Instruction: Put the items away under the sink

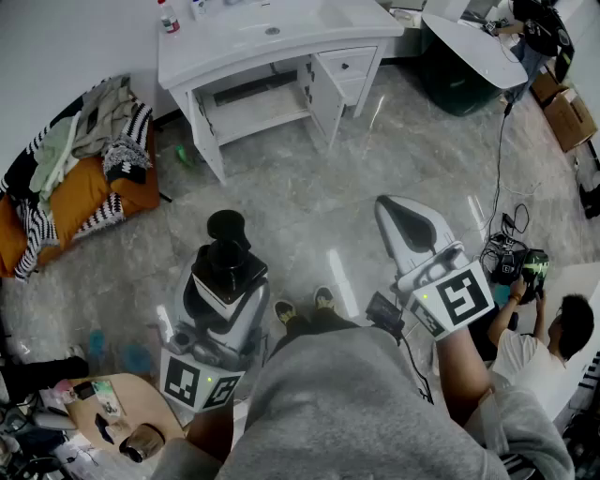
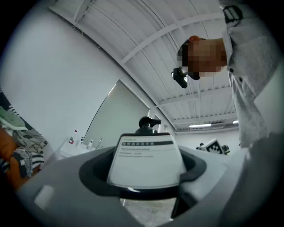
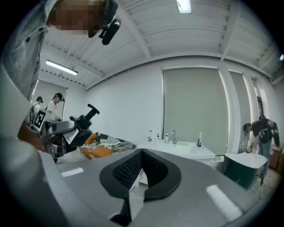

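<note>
My left gripper (image 1: 228, 274) is shut on a black pump bottle (image 1: 228, 246) with a white label, held upright in front of me. In the left gripper view the bottle (image 2: 146, 160) fills the space between the jaws, pump head on top. My right gripper (image 1: 390, 214) is shut with nothing in it; its ribbed pads (image 3: 133, 170) meet. From the right gripper view the bottle (image 3: 80, 124) shows at the left. The white sink cabinet (image 1: 272, 42) stands ahead, doors open onto a bare shelf (image 1: 258, 108) under the basin.
Small bottles (image 1: 169, 17) stand on the sink top. A heap of clothes (image 1: 84, 155) lies on the floor at the left. A dark round tub (image 1: 464, 75) stands at the back right, a person (image 1: 548, 342) sits at the right by cables, and a cluttered little table (image 1: 108, 412) is at bottom left.
</note>
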A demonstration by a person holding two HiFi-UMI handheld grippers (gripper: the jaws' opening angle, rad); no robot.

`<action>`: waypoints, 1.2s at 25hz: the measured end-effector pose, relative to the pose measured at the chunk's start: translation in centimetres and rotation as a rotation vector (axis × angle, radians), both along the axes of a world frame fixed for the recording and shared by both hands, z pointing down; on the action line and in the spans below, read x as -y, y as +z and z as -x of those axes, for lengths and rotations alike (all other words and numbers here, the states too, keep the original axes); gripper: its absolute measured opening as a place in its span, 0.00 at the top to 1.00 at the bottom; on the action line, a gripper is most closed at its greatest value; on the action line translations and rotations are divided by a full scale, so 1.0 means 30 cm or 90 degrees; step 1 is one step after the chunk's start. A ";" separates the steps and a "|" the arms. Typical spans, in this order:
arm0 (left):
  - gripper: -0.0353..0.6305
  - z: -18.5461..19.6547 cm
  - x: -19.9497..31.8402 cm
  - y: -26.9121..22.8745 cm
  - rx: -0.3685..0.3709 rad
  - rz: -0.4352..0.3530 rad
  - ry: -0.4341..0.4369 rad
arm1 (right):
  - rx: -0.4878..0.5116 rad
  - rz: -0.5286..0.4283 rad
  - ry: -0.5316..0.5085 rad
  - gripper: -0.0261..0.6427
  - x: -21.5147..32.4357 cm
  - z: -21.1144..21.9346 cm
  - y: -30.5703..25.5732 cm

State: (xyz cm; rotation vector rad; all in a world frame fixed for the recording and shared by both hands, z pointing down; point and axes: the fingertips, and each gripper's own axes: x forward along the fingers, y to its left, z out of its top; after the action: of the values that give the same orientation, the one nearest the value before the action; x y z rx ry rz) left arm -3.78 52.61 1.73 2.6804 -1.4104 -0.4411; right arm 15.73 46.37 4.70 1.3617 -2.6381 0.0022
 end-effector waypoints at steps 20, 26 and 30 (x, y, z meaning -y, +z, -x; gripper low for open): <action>0.42 0.110 -0.026 -0.044 -0.064 -0.015 0.004 | 0.003 -0.004 -0.021 0.97 -0.065 0.118 -0.011; 0.42 0.190 -0.042 -0.053 -0.095 -0.024 0.006 | -0.003 -0.007 -0.049 0.97 -0.092 0.218 0.000; 0.42 0.231 -0.037 -0.062 -0.094 -0.029 0.007 | -0.002 -0.004 -0.062 0.97 -0.087 0.292 0.007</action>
State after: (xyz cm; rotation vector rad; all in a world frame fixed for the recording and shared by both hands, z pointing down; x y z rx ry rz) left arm -10.70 53.72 -0.13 2.6260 -1.3608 -0.6636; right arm 6.96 48.96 4.91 1.2328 -2.7005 -0.0221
